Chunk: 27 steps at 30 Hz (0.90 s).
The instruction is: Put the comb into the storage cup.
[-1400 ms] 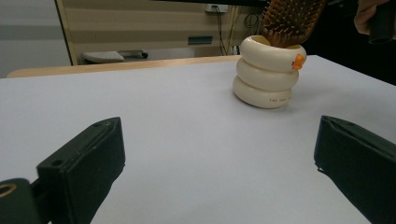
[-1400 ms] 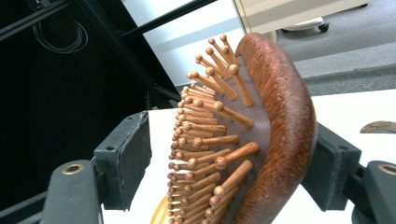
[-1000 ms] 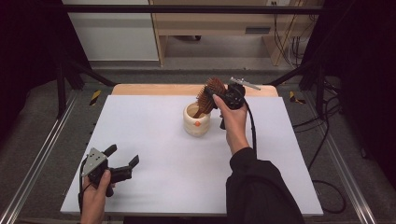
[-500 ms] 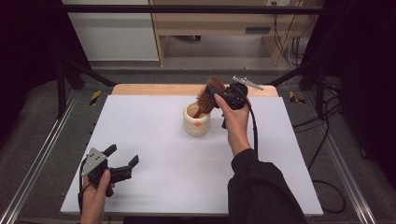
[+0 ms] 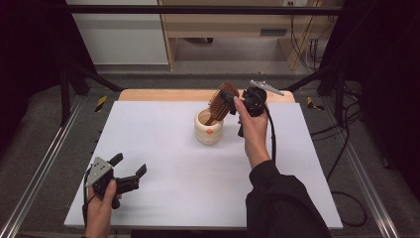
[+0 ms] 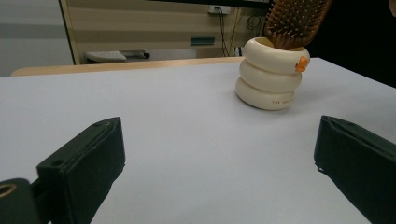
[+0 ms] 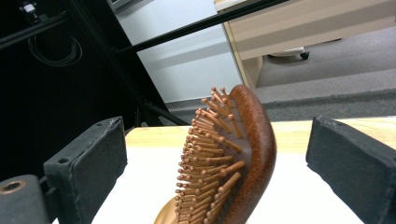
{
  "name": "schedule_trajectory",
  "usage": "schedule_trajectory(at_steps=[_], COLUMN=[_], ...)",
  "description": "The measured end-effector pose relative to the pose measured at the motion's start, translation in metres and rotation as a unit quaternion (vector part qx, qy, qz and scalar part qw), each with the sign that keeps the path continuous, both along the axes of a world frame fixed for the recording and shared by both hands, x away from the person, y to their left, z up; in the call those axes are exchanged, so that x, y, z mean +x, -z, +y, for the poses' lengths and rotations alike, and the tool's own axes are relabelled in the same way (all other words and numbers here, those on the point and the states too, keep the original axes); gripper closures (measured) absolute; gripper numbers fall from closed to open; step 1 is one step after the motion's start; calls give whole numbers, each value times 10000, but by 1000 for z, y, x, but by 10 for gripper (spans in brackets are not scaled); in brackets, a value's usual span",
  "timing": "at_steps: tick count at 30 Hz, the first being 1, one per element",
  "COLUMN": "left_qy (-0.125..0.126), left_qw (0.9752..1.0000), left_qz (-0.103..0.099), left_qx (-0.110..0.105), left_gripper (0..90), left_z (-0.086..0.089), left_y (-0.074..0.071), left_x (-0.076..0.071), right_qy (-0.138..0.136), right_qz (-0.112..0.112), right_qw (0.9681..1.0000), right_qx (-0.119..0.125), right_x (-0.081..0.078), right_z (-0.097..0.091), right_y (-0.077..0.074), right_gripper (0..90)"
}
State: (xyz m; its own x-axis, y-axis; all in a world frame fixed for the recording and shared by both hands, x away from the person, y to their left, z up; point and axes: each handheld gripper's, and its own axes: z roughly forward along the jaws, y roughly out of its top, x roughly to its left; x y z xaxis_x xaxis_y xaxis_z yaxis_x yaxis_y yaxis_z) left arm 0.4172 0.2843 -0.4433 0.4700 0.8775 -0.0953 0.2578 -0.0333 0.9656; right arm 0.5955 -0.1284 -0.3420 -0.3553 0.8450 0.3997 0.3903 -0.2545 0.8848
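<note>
Your right gripper [image 7: 219, 154] has just been opening and its jaws now stand wide on either side of the hairbrush [image 7: 233, 163], pads off it. The brush leans handle-down in the cream ringed cup [image 5: 208, 128], just below and in front of those jaws. Pull back carelessly and a pad could clip the head, tipping cup and brush. Your left gripper [image 5: 130, 174] rests open and empty, well apart.

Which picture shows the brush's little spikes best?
The right gripper view: the brush stands close, between open jaws, every spike clear. The high view shows it small, leaning in the cup. The left gripper view shows just its lower head, cut off at the top.
</note>
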Motion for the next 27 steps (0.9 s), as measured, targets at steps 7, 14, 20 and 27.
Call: schedule_trajectory(at_steps=[7,14,20,27], left_qy=[-28,-52,-70,-115], left_qw=[10000,10000,10000,9999], left_qz=[-19,-28,-49,-76], left_qx=[7,-8,-26,-34], left_gripper=[21,21,21,21], left_z=[0,1,2,4], left_y=[-1,-1,-1,-2], left_x=[0,-1,-1,-2], right_qy=[-18,-13,-24,-5], right_qz=[-85,-123,-201,-402], right_qw=[10000,9999,9995,9982], right_qx=[34,-51,-230,-451], right_x=[-6,-10,-14,-21], right_z=[-5,-11,-16,-21], right_y=[-7,-12,-15,-20], right_gripper=[58,61,76,77])
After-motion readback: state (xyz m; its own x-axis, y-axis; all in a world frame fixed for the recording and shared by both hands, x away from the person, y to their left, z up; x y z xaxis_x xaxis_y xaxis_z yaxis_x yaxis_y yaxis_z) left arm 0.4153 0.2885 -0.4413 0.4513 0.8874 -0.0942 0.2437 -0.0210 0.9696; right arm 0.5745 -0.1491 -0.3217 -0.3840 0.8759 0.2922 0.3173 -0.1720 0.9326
